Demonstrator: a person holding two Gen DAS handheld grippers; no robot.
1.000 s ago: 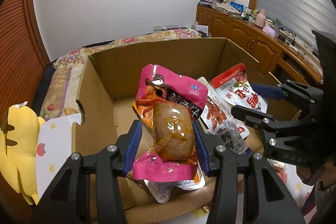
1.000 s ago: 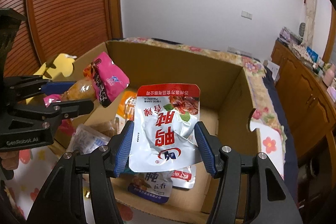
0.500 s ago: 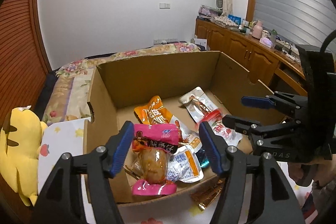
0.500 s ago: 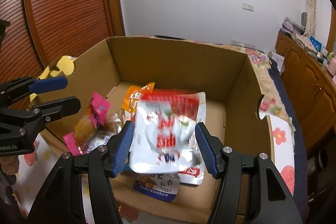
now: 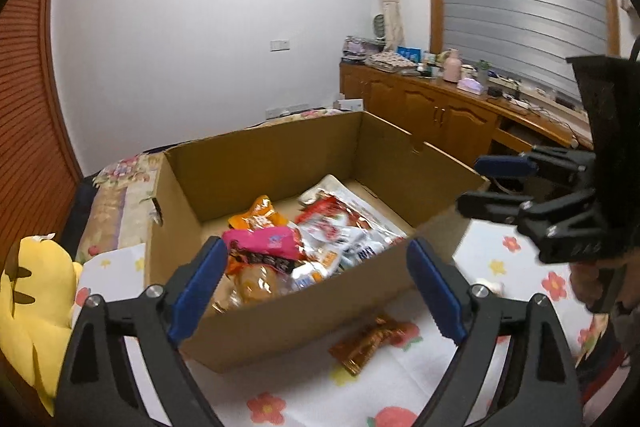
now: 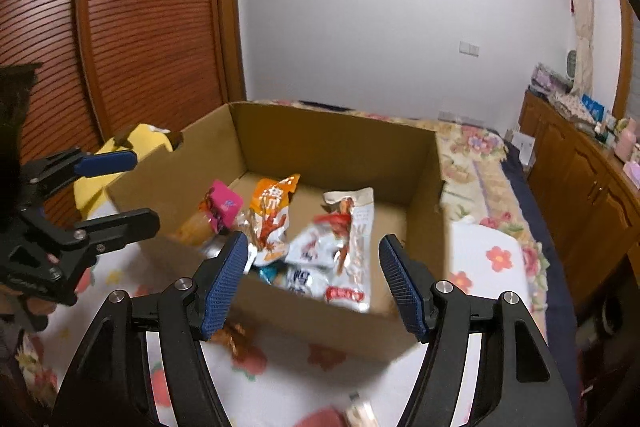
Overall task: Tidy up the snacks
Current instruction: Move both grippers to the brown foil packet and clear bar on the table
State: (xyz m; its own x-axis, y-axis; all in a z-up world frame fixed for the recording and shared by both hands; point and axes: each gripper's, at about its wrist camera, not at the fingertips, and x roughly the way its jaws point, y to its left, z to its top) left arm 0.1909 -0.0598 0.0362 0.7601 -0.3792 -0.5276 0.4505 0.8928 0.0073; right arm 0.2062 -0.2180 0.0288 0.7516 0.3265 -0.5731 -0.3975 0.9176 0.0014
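Observation:
A brown cardboard box point(image 5: 304, 311) point(image 6: 336, 147) sits on a flowered white cloth and holds several snack packets. A pink packet point(image 5: 264, 245) point(image 6: 224, 205) lies at its left, an orange one point(image 5: 256, 217) point(image 6: 272, 211) behind it, and white-and-red packets point(image 5: 344, 223) point(image 6: 344, 251) to the right. My left gripper point(image 5: 316, 287) is open and empty, above and in front of the box's near wall. My right gripper point(image 6: 312, 279) is open and empty, in front of the box. A shiny brown wrapped snack point(image 5: 372, 341) point(image 6: 236, 337) lies on the cloth outside the box.
A yellow plush toy point(image 5: 28, 311) point(image 6: 120, 155) lies left of the box. A flowered bed cover point(image 6: 480, 163) lies behind it. A wooden cabinet point(image 5: 448, 111) with clutter stands at the right. A slatted wooden door point(image 6: 132, 27) stands at the left.
Both grippers opened and dropped their packets into the box: the pink one from the left, the white-and-red one from the right. Both then pulled back and up from the box.

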